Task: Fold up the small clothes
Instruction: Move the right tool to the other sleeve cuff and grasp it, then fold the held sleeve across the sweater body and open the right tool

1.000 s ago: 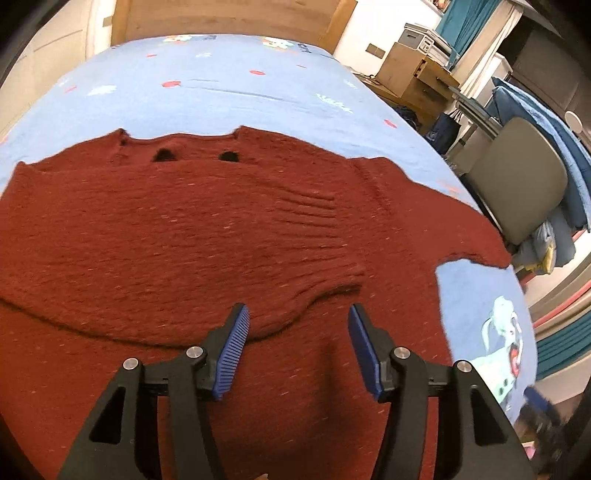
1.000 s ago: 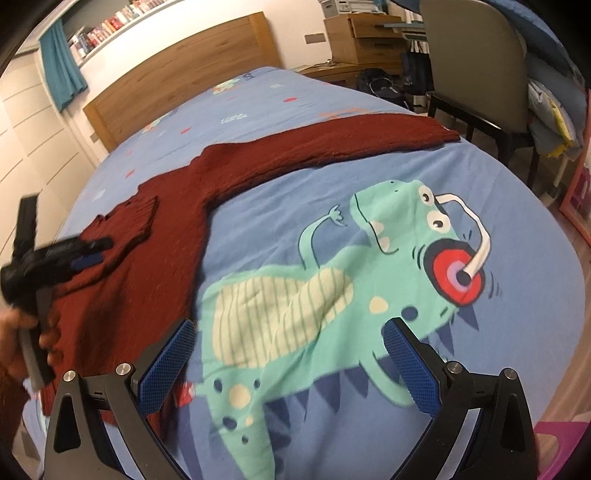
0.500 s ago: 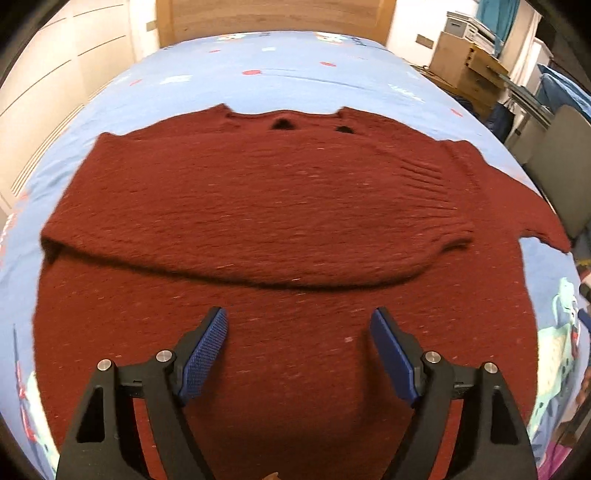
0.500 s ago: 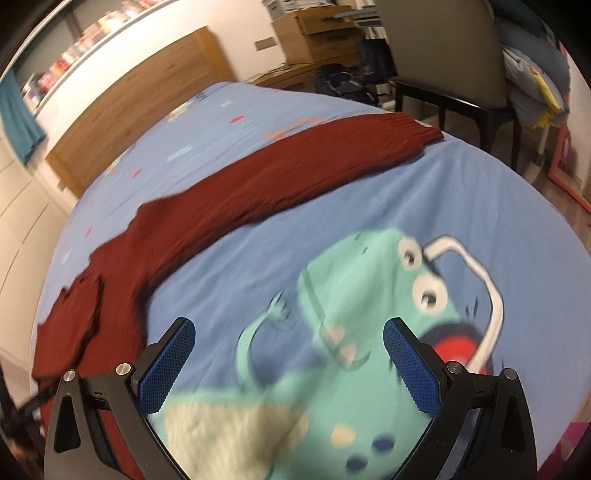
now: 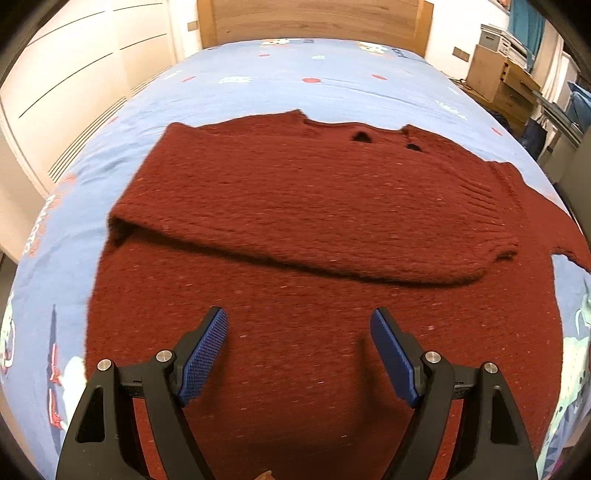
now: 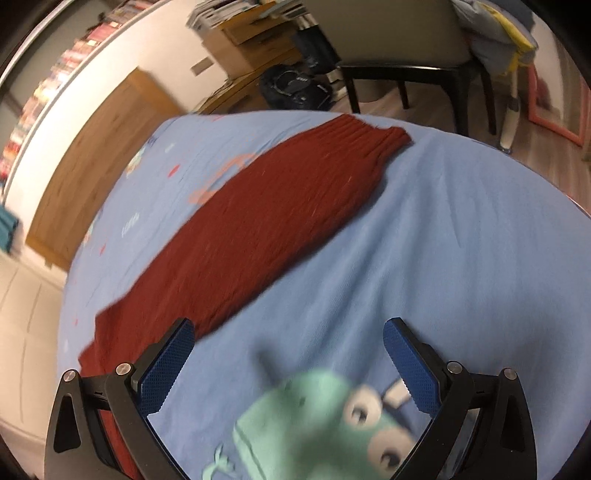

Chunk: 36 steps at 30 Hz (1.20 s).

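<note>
A dark red knit sweater (image 5: 314, 221) lies flat on the blue bed cover (image 5: 295, 81), neckline toward the headboard. One sleeve (image 5: 332, 229) is folded across its chest, cuff at the right. My left gripper (image 5: 299, 325) is open and empty, above the sweater's lower body. In the right wrist view the other sleeve (image 6: 280, 221) stretches straight out over the cover, its ribbed cuff (image 6: 373, 138) near the bed's edge. My right gripper (image 6: 288, 332) is open and empty, above the cover beside that sleeve, its left fingertip at the sleeve's edge.
A green dinosaur print (image 6: 321, 417) is on the cover below the right gripper. A wooden headboard (image 5: 310, 18) stands at the far end. A chair (image 6: 417, 70), wooden drawers (image 6: 243, 40) and a dark bag (image 6: 295, 92) stand beside the bed past the cuff.
My left gripper opened wider and drew back from the folded sleeve, turning left. My right gripper moved along the outstretched sleeve toward its cuff.
</note>
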Each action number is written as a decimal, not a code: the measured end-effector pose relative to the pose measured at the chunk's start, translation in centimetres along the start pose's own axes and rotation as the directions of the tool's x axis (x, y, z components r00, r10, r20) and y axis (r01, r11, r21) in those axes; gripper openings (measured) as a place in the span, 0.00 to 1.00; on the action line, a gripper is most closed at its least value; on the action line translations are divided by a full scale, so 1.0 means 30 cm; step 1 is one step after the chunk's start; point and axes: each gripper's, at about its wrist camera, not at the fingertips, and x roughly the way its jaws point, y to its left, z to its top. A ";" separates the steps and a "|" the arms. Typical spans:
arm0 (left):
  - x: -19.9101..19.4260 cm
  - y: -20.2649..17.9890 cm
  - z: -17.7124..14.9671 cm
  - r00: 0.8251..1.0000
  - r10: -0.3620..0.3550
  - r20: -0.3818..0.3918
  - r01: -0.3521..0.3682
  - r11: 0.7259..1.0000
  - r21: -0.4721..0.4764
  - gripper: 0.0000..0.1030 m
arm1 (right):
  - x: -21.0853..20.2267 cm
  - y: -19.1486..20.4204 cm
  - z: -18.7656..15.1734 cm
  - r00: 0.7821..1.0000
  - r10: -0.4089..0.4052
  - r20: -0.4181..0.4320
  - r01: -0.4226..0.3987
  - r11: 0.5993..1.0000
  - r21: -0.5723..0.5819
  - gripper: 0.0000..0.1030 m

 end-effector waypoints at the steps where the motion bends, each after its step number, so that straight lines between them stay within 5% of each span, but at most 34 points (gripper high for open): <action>1: -0.005 0.013 -0.004 1.000 0.007 0.002 -0.007 1.000 -0.006 0.73 | 0.007 -0.015 0.016 1.000 0.012 0.002 -0.012 1.000 0.024 0.99; 13: -0.048 0.099 -0.055 0.999 0.043 -0.011 -0.043 0.999 -0.027 0.73 | 0.070 -0.110 0.176 0.992 0.109 0.063 -0.120 0.969 0.217 0.93; 21: -0.088 0.123 -0.078 0.999 0.044 -0.004 -0.044 0.998 -0.036 0.73 | 0.104 -0.150 0.246 0.984 0.140 0.114 -0.169 0.937 0.307 0.79; 31: -0.120 0.130 -0.070 0.999 0.040 0.006 -0.040 0.998 -0.038 0.73 | 0.167 -0.187 0.254 0.976 0.197 0.090 -0.217 0.885 0.413 0.14; 36: -0.131 0.136 -0.062 0.999 0.038 0.014 -0.037 0.998 -0.042 0.73 | 0.150 -0.158 0.282 0.975 0.208 0.083 -0.224 0.893 0.390 0.11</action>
